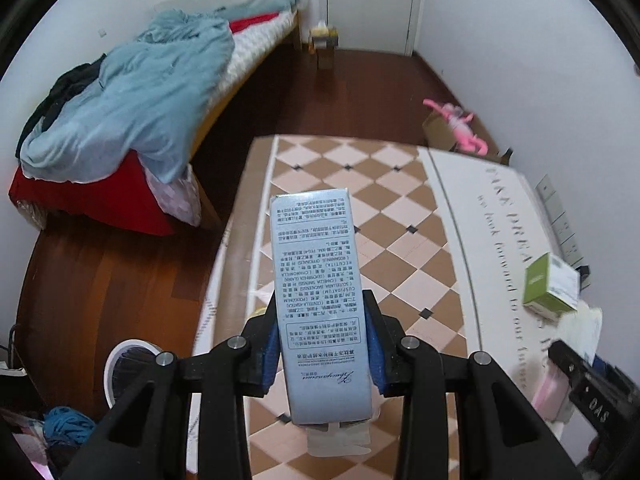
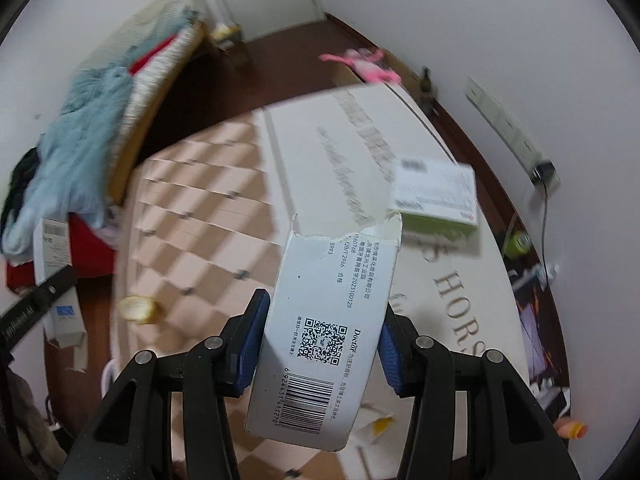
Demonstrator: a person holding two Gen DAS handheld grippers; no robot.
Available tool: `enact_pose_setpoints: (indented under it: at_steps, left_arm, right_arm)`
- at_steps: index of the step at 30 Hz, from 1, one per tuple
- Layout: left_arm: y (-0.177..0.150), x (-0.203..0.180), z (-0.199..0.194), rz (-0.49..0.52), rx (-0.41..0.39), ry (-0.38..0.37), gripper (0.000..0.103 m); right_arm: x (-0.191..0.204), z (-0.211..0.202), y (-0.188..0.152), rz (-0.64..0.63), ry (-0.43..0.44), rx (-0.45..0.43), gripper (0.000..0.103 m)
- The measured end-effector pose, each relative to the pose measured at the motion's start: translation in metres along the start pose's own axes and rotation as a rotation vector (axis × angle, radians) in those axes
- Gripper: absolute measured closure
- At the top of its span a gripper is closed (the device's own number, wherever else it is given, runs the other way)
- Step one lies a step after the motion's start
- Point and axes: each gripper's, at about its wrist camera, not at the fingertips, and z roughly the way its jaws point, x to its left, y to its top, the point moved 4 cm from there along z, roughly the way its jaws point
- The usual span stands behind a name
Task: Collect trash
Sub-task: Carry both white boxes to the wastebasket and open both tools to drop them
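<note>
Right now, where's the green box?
The green box lies on the white lettered side of the table, near its right edge by the wall in the left wrist view, beyond the white carton held in the right gripper.

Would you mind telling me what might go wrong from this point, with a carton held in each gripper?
The left gripper pinches only the lower part of the tall blue carton, so it may tip or slip. The right gripper squeezes a torn white carton that could crumple. With both full, the green box remains on the table.
</note>
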Motion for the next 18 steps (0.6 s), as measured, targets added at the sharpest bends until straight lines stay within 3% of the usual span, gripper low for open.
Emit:
enact_pose_setpoints:
  at_steps: [9, 18]
  left_arm:
    - [-0.030, 0.078, -0.080, -0.085, -0.094, 0.004, 0.071]
    - [-0.082, 0.194, -0.114, -0.207, -0.098, 0.099, 0.071]
  right_arm:
    - [0.104, -0.066, -0.015, -0.137, 0.158, -0.061, 0.051]
    - [0.249, -0.063, -0.079, -0.327, 0.299, 0.010, 0.051]
